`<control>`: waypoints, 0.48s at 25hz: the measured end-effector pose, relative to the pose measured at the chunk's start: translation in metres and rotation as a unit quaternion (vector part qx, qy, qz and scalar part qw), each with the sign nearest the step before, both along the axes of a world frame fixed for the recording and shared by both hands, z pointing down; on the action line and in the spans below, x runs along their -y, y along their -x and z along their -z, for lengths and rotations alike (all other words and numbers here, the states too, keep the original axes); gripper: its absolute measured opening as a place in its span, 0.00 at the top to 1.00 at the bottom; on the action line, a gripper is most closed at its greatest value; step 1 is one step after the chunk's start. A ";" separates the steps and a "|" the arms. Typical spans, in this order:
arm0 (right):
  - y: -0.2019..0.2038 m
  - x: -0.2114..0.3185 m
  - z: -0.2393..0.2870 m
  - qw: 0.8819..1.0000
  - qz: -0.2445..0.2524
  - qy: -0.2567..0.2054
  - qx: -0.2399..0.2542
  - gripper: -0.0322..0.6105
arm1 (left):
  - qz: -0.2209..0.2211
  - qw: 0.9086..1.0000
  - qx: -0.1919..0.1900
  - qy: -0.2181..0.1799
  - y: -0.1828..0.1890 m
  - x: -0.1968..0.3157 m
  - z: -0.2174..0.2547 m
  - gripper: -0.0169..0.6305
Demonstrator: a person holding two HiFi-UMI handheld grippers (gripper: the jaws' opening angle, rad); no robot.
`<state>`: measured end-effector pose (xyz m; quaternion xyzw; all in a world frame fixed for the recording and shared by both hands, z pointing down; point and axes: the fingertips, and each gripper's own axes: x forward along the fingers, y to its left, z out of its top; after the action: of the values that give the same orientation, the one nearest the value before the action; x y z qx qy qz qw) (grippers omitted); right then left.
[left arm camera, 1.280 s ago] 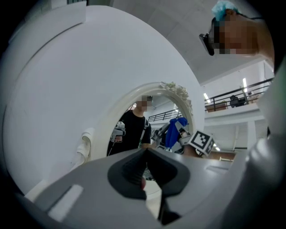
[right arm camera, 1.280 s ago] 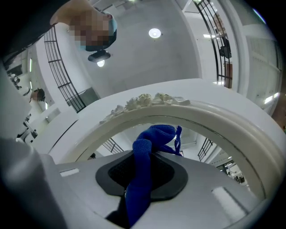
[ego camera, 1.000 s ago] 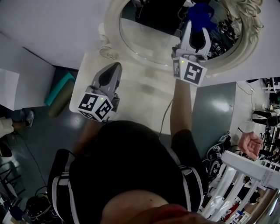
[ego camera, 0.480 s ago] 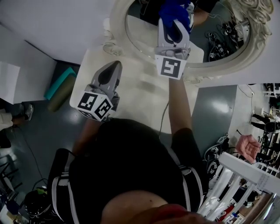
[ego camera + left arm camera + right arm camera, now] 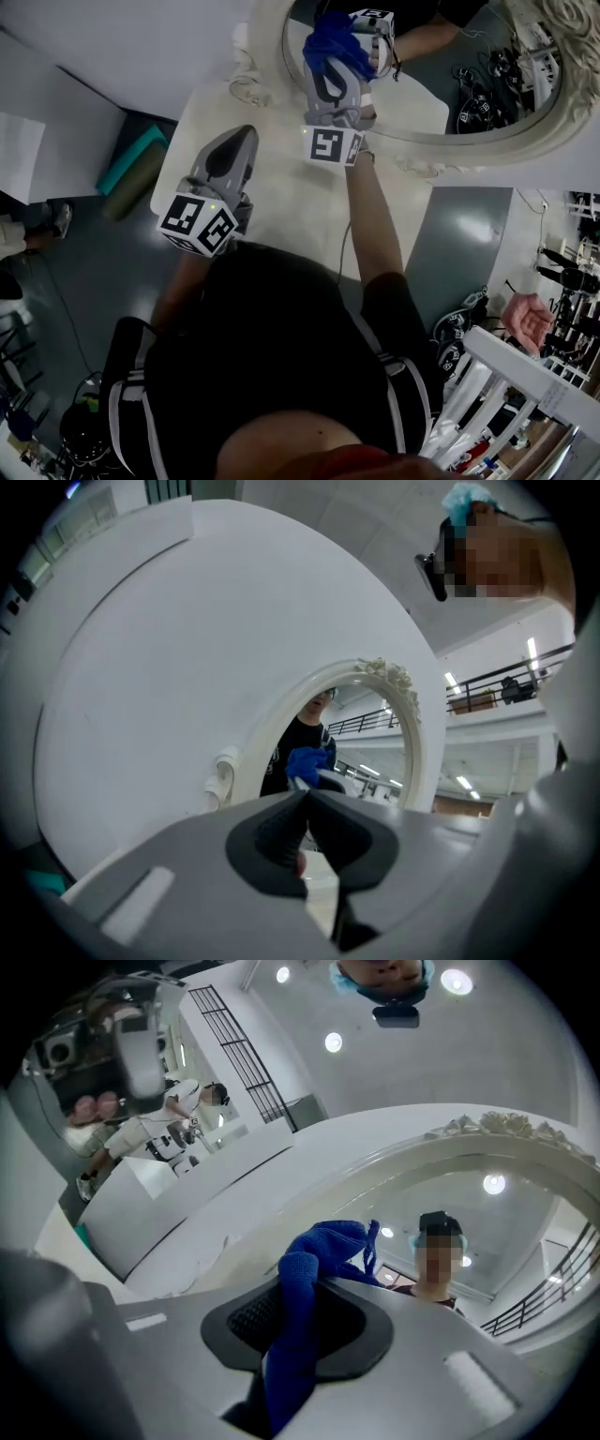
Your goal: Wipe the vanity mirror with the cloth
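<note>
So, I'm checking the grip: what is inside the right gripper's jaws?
A bunched blue fabric cloth, clamped in the right gripper and sticking out past its tips. Its lower end is hidden inside the gripper body.

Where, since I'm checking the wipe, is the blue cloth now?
Head view, top centre: the blue cloth is clamped in the right gripper, held up before the left part of the oval mirror.

A workshop-like hall (high-ceilinged): railed mezzanine [image 5: 502,691], round ceiling lights [image 5: 333,1042], cabled gear [image 5: 461,330] on a grey floor [image 5: 469,234]
</note>
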<state>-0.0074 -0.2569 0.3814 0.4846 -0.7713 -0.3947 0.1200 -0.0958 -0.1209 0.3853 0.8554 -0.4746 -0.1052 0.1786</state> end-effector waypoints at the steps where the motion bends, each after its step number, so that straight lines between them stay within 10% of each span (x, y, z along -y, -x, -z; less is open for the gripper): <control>1: 0.002 0.003 -0.015 1.000 0.003 0.011 -0.012 0.83 | 0.002 1.000 0.001 0.001 -0.001 0.002 -0.001 0.96; 12: 0.013 0.002 -0.118 0.992 0.028 0.120 -0.008 0.83 | 0.032 0.999 0.009 0.011 0.019 -0.009 -0.007 0.96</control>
<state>-0.0202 -0.2586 0.4992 0.4419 -0.8252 -0.3064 0.1730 -0.1151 -0.1118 0.3919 0.8386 -0.5046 -0.0982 0.1800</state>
